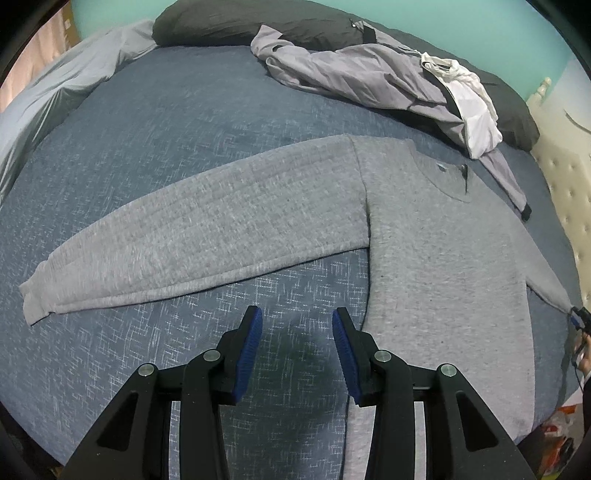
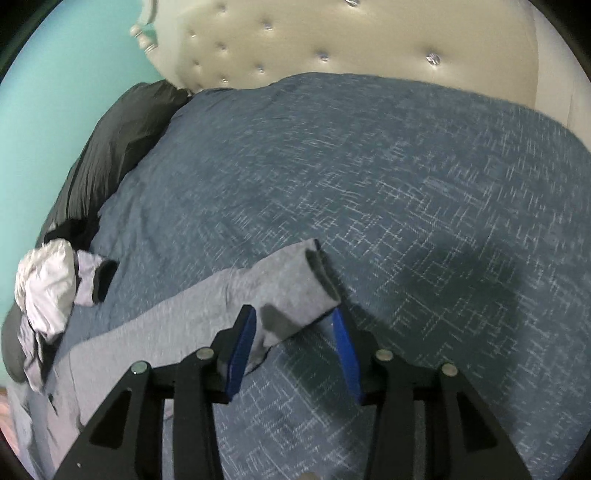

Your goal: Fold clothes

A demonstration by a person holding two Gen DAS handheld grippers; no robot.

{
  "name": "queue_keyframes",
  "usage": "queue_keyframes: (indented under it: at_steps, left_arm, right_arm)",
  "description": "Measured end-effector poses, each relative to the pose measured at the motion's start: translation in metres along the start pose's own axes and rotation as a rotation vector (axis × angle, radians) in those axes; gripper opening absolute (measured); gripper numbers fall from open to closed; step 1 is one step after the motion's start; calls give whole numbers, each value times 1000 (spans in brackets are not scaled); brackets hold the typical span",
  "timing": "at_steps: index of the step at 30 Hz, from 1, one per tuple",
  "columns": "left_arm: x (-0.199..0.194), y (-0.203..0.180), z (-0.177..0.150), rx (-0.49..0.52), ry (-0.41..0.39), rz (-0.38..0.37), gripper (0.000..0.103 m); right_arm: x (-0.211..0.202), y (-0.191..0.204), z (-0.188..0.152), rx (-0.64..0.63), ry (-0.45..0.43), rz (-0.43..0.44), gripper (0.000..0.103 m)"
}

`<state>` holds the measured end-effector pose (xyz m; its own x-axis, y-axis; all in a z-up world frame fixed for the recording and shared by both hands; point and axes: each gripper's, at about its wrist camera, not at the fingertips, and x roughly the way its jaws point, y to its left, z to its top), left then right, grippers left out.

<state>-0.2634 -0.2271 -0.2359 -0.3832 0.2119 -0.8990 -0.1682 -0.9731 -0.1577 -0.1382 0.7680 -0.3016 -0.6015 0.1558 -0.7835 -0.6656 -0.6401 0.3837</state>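
Two claws work over one grey sweatshirt (image 1: 436,258), which lies flat and face up on the blue bedspread (image 1: 166,147), its body smoothed and one sleeve (image 1: 207,240) stretched straight out to the left, likely so the fold lines can be set cleanly. At that left side the left claw (image 1: 297,350) hovers above bare bedspread just beside the sweatshirt's side edge, jaws parted with nothing between its blue pads (image 1: 247,354); it looks ready to take the hem or side seam. Behind the sweatshirt a lilac jacket (image 1: 369,74) and a white garment (image 1: 472,110) sit heaped against a dark pillow (image 1: 258,22), apparently waiting their turn. Far to the right, the other sleeve is drawn out taut toward the bed's edge, its cuff meeting the tiny, distant right claw (image 1: 578,317).

Only the right wrist view explains that end: the right claw (image 2: 293,350) straddles the cuff (image 2: 314,280), the cloth lying loose between the spread pads without being pinched, so it is open around the sleeve rather than gripping it. That view also shows the tufted headboard (image 2: 332,44), while the sweatshirt's body and left sleeve appear only from the left wrist.
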Motion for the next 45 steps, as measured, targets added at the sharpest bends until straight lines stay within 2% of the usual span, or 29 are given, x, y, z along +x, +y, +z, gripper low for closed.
queue_keyframes:
  at_steps: [1,3,5,6,11,19,26,31,38,43,45]
  left_arm:
    - [0,0,0,2,2,3,43]
    - [-1,0,-1,4,7,10,43]
    - [-1,2,-2,3,11,17,43]
    - [0,3,-2,1,13,20,43]
    - [-1,9,-3,-11,13,20,43]
    - [-5,8,-12,10,28,20,43]
    - [-8,12,-30,-10,37,-19,43]
    - [-16,6,-53,10,49,-44,43]
    - [-30,-1,-82,26,58,-77,43]
    - [-42,-6,-95,38,52,-79,43]
    - [-43,-7,-97,39,51,-78,43]
  right_arm:
    - [1,-2,0,11,-5,9,35]
    - [2,-3,0,17,-22,23,14]
    - [2,-4,-1,7,-29,22,6]
    - [2,-4,-1,-2,-31,19,5]
    - [-4,-9,-1,0,-60,8,5]
    - [12,-13,0,30,-9,-29,5]
    - [-15,-14,-8,-6,-24,-94,6]
    - [-41,1,-34,-91,8,-73,6]
    - [-73,44,-79,-248,85,74,6]
    - [-84,40,-79,-200,69,129,6]
    - [-80,35,-72,-157,66,129,11]
